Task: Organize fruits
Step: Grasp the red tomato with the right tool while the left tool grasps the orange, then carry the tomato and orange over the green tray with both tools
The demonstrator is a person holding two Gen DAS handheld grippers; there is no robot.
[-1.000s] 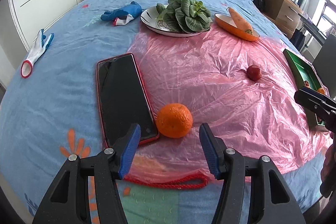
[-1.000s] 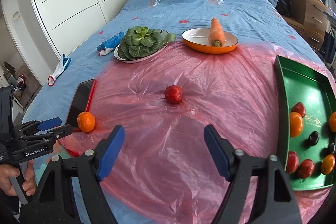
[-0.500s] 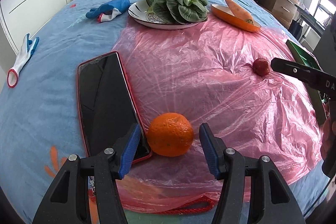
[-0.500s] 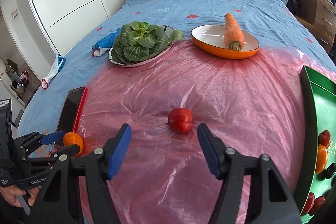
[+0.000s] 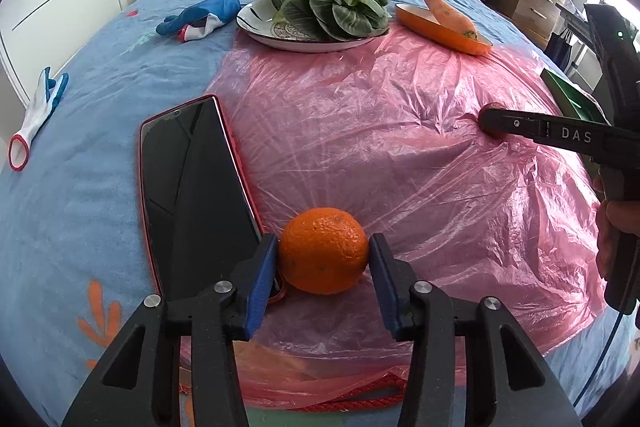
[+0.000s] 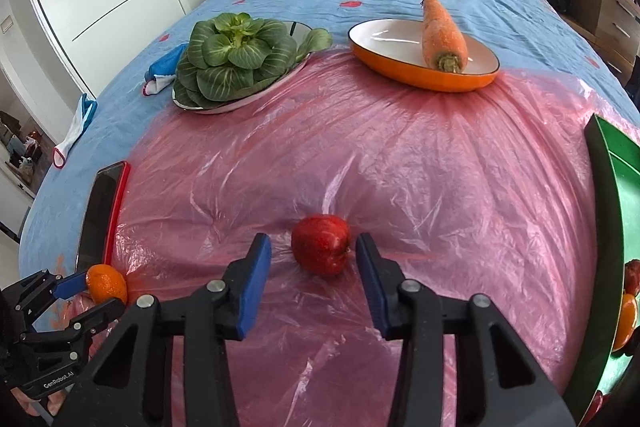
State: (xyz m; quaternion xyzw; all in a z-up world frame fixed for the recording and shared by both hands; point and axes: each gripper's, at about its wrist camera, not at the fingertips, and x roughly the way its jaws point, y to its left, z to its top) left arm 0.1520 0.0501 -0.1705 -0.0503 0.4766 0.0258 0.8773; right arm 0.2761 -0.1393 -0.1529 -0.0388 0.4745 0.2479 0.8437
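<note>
The left gripper (image 5: 323, 261) has just been closing, and its blue pads now touch both sides of the orange (image 5: 323, 251), which sits on the pink plastic sheet (image 5: 400, 147) against the corner of a red-cased phone (image 5: 192, 195). The right gripper (image 6: 314, 269) has also just been closing, yet its jaws stand apart on either side of the red apple (image 6: 320, 245) with a gap at each pad. Past the apple lie a plate of greens (image 6: 236, 63) and a carrot (image 6: 442, 35) in an orange dish (image 6: 420, 67), with the green tray (image 6: 604, 187) to the right
</note>
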